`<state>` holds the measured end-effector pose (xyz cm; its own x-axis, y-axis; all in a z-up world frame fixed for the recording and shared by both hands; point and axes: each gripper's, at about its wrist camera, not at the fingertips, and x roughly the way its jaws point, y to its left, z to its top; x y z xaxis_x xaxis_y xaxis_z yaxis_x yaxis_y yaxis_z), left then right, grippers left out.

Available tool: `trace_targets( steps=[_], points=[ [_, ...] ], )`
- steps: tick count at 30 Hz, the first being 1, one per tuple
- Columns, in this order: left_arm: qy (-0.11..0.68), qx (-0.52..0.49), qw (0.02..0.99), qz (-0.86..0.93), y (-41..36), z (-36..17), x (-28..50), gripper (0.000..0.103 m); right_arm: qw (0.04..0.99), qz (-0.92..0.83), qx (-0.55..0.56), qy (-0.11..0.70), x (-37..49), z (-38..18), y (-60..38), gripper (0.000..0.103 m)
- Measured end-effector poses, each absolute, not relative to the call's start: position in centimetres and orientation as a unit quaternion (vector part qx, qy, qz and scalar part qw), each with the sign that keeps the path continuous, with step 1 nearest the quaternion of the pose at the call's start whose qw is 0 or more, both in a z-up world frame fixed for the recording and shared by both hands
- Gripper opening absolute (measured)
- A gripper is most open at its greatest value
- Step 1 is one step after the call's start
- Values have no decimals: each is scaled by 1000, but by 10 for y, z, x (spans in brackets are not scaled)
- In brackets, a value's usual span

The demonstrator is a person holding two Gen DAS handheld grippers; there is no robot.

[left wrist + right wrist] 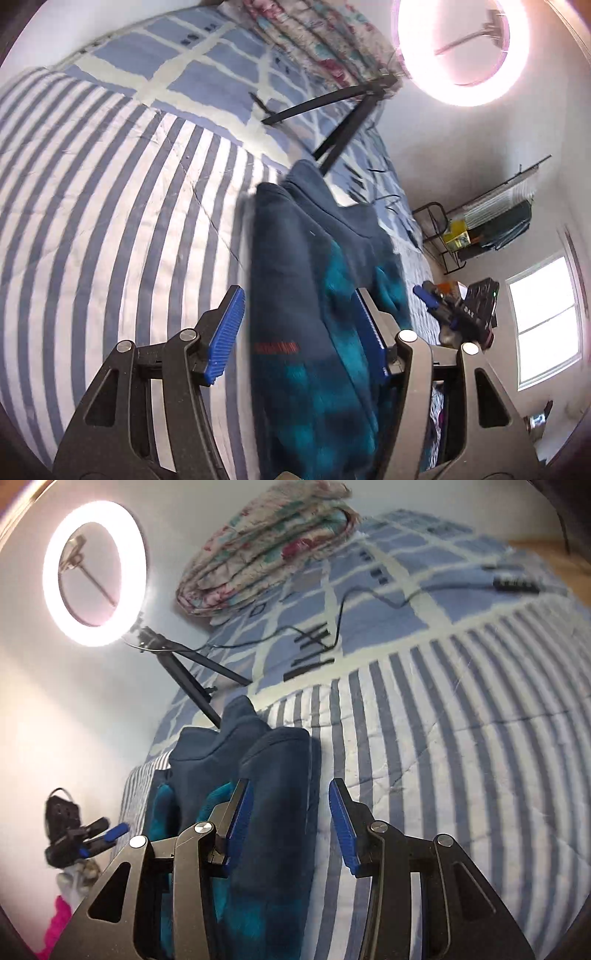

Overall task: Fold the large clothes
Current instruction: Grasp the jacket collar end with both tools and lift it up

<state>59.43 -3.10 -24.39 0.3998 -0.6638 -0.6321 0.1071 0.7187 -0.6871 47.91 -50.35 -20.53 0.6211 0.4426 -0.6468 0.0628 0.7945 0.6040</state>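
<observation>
Wide bare striped bed cover [461, 775] beside the dark blue garment [295, 295]. Folded long, teal lining showing, near the ring light [94, 572]. Left gripper [299, 332] and right gripper [291, 823]: jaws spread, gripping nothing.

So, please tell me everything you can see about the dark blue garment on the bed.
The dark blue garment looks like a thick fleece top, navy outside, with a brighter teal fuzzy inner side showing. It has small red lettering, unreadable here. It lies folded into a long, bunched strip on the striped bedcover, one end near the ring light's tripod legs. The left gripper and right gripper both stand open over it; their pads do not press on it.
</observation>
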Motion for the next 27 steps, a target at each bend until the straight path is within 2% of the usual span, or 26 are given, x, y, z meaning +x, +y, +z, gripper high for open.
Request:
trace_targets(
  steps=[9, 14, 15, 16, 17, 20, 24, 27],
  points=[
    [516, -285, 770, -245, -53, -284, 653, 61, 822, 168, 316, 444, 523, -235, -486, 41],
    [508, -273, 772, -267, -72, -289, 665, 61, 810, 202, 322, 446, 531, -242, -481, 41],
    [508, -270, 773, -269, -75, -289, 667, 50, 809, 210, 321, 446, 530, -241, -479, 41],
    [510, -260, 774, -270, -82, -288, 668, 40, 811, 213, 313, 446, 530, -238, -475, 27],
    [512, -237, 781, -267, -90, -286, 668, 9, 812, 216, 303, 450, 530, -236, -470, 10],
    [487, -176, 814, -261, -110, -267, 662, 7, 841, 181, 233, 453, 527, -218, -455, 8],
    [445, -158, 840, -266, -113, -240, 650, 6, 888, 162, 159, 400, 512, -171, -450, 7],
    [460, -114, 847, -241, -121, -252, 654, 6, 892, 147, 115, 411, 513, -177, -440, 7]
  ],
)
